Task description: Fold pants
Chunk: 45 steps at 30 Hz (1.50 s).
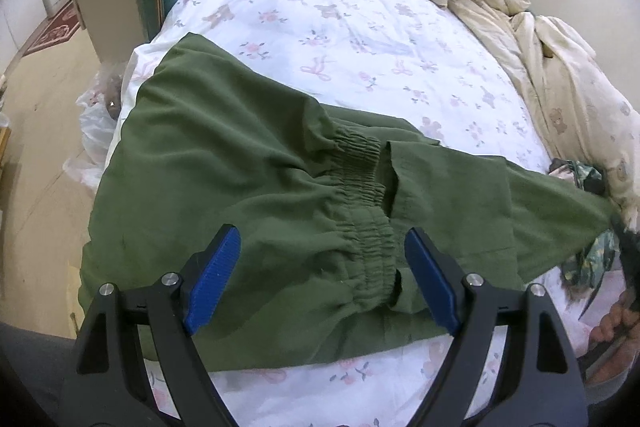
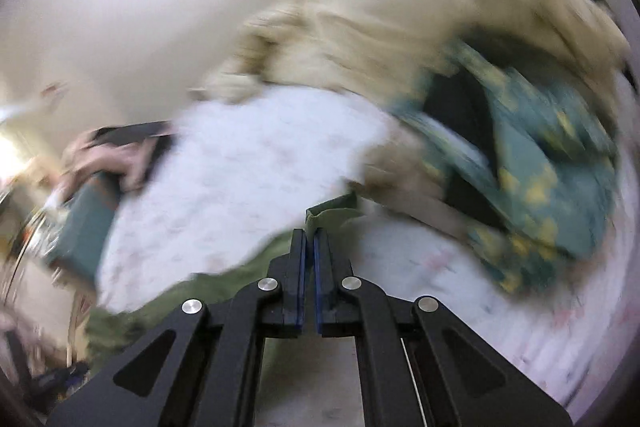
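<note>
The green pants (image 1: pixel 248 187) lie spread on the bed (image 1: pixel 340 27), close to its near edge. The bed has a white sheet with little pink flowers on it. The pants lie sideways across the left camera's view. The wide part is on the left, and one leg runs off to the right.

The stretchy waistband (image 1: pixel 362 195) is bunched up in the middle. It runs from the near edge up and away, and its near end sits right in front of the left gripper (image 1: pixel 322 281).

The left gripper's jaws are spread wide and hold nothing. They hover just above the pants, one on each side of the waistband. So the left gripper is the closer one to the waist. It looks like it only needs to go down and close to grab it.

The right gripper (image 2: pixel 310 267) has its jaws pressed together on a bit of the green cloth. A small green corner pokes up past the tips. This seems to be the far end of the leg, pulled out to the right. The right camera's view is very blurry.

A cream blanket (image 1: pixel 540 39) is heaped along the far right side of the bed. A blue and yellow patterned cloth (image 2: pixel 532 163) lies near the right gripper.

The fold looks like it has only just begun. The long way of the pants runs left to right.
</note>
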### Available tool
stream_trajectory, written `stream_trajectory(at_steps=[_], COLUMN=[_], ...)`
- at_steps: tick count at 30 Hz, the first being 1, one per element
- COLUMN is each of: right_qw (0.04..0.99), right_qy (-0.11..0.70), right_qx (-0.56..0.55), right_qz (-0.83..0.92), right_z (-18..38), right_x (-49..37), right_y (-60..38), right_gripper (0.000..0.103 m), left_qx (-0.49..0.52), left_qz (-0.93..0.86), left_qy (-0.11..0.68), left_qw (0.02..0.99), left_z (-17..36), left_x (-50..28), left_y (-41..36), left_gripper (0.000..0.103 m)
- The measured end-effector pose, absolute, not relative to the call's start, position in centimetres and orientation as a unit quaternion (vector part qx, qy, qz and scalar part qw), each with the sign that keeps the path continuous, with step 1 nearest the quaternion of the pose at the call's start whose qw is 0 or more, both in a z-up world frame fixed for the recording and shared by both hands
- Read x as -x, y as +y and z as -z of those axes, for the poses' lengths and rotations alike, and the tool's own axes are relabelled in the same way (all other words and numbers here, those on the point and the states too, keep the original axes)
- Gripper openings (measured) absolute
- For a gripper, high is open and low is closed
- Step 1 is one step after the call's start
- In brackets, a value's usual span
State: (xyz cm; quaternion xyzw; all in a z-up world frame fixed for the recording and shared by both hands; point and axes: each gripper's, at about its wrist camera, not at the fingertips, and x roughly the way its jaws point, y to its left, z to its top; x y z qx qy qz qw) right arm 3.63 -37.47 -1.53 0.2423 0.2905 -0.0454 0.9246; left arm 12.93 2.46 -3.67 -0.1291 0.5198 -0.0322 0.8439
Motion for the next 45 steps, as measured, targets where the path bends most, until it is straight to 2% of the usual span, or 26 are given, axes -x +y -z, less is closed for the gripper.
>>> stream_trajectory(at_steps=[5, 7, 9, 12, 16, 19, 21, 25, 27, 32, 34, 35, 36, 40, 41, 45], right_qw=[0.935, 0.913, 0.887, 0.834, 0.783, 0.779, 0.786, 0.812, 0.847, 0.796, 0.783, 0.781, 0.780, 0.809, 0.817, 0.854], right_qy=[0.295, 0.333, 0.375, 0.463, 0.549, 0.554, 0.543, 0.486, 0.456, 0.475, 0.478, 0.483, 0.486, 0.478, 0.473, 0.425], right_qx=[-0.149, -0.103, -0.038, 0.035, 0.067, 0.033, -0.001, -0.115, -0.187, -0.375, -0.398, -0.396, -0.395, -0.339, -0.325, -0.293], right_qz=[-0.130, -0.211, -0.267, -0.299, -0.285, -0.292, -0.296, -0.301, -0.200, -0.003, 0.000, -0.007, -0.019, -0.047, -0.051, -0.073], right_z=[-1.3, -0.3, 2.0, 8.3, 14.4, 14.2, 12.5, 8.1, 7.4, 13.8, 15.6, 16.2, 16.4, 14.9, 14.3, 8.9], right_x=[-6.5, -7.5, -7.4, -7.1, -6.3, -6.4, -6.2, -6.8, -8.2, -10.6, -11.3, -11.8, -12.1, -13.1, -12.9, -12.5], right_y=[-27.0, -21.8, -16.6, -11.2, -9.5, -10.3, -11.6, -16.8, -22.2, -32.5, -33.3, -32.8, -32.3, -30.8, -30.8, -30.0], right_gripper=[0.003, 0.003, 0.003, 0.005, 0.011, 0.033, 0.052, 0.053, 0.053, 0.055, 0.054, 0.049, 0.038, 0.015, 0.000, 0.000], left_qx=[0.150, 0.156, 0.163, 0.175, 0.194, 0.205, 0.211, 0.218, 0.219, 0.207, 0.208, 0.210, 0.211, 0.222, 0.222, 0.221], left_qz=[0.028, 0.022, 0.016, 0.008, 0.009, 0.019, 0.026, 0.031, 0.034, 0.040, 0.038, 0.036, 0.035, 0.040, 0.042, 0.043], left_qy=[0.509, 0.504, 0.501, 0.500, 0.506, 0.512, 0.514, 0.512, 0.512, 0.515, 0.515, 0.516, 0.517, 0.522, 0.523, 0.524], left_qw=[0.847, 0.849, 0.850, 0.848, 0.840, 0.834, 0.831, 0.830, 0.830, 0.831, 0.830, 0.830, 0.829, 0.823, 0.822, 0.821], left_z=[2.8, 2.5, 2.4, 2.4, 2.6, 2.7, 2.6, 2.4, 2.4, 2.4, 2.4, 2.5, 2.5, 2.7, 2.8, 2.9], left_x=[-12.0, -11.7, -11.4, -11.2, -10.8, -10.5, -10.5, -10.9, -11.0, -11.3, -11.3, -11.4, -11.4, -11.7, -11.7, -11.9], left_y=[3.9, 4.6, 5.4, 6.6, 7.7, 7.8, 7.7, 7.3, 7.0, 6.1, 6.1, 6.0, 6.1, 6.2, 6.2, 6.4], left_gripper=[0.082, 0.082, 0.082, 0.082, 0.082, 0.082, 0.082, 0.082, 0.082, 0.082, 0.082, 0.082, 0.082, 0.082, 0.082, 0.082])
